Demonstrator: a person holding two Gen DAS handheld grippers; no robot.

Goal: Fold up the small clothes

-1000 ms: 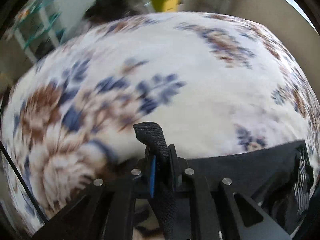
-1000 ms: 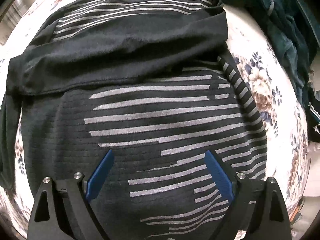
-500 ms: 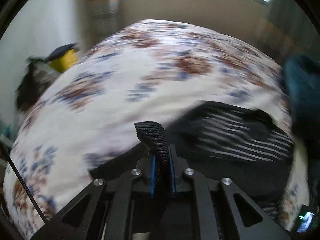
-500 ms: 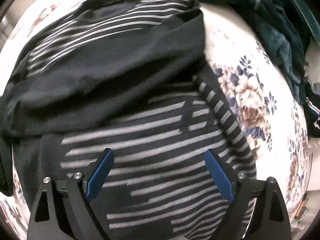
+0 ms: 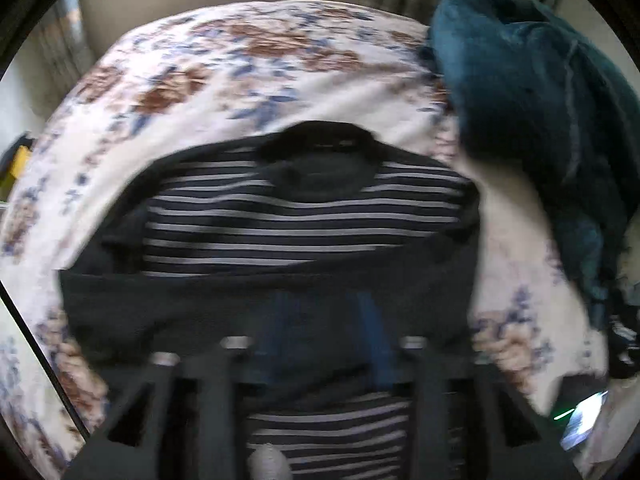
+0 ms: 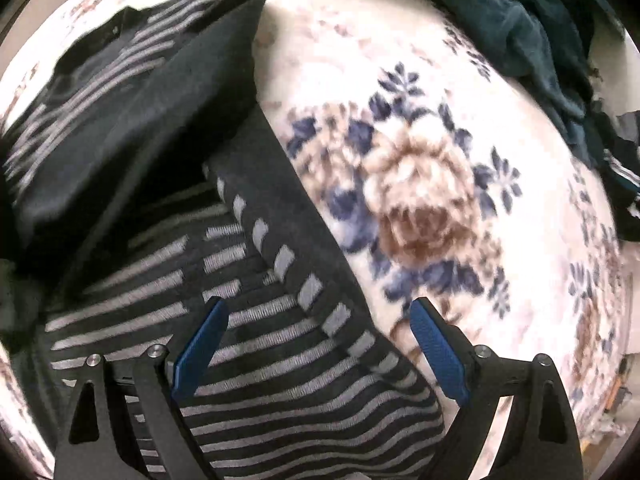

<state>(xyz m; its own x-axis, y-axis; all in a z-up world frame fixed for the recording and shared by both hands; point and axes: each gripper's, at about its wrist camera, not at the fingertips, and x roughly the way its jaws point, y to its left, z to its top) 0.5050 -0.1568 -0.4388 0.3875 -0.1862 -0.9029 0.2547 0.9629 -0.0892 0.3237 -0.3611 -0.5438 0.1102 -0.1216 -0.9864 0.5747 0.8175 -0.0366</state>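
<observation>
A white fleece blanket printed with brown and blue flowers [image 6: 420, 184] lies under both claws. On it the black knit sweater with grey stripes [image 5: 304, 216] lies flat, collar pointing away from the left claw [image 5: 324, 320], its long axis running straight ahead. That claw tilts steeply down, jaws opening, blurred, gripping nothing. The right claw [image 6: 316, 344] points straight down, spread wide and empty, straddling the sweater's striped sleeve [image 6: 304, 292], which slants up-left.

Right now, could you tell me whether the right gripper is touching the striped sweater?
Cannot tell. In the right wrist view the right gripper stands open above the striped sweater, but no contact or gap shows plainly.
</observation>
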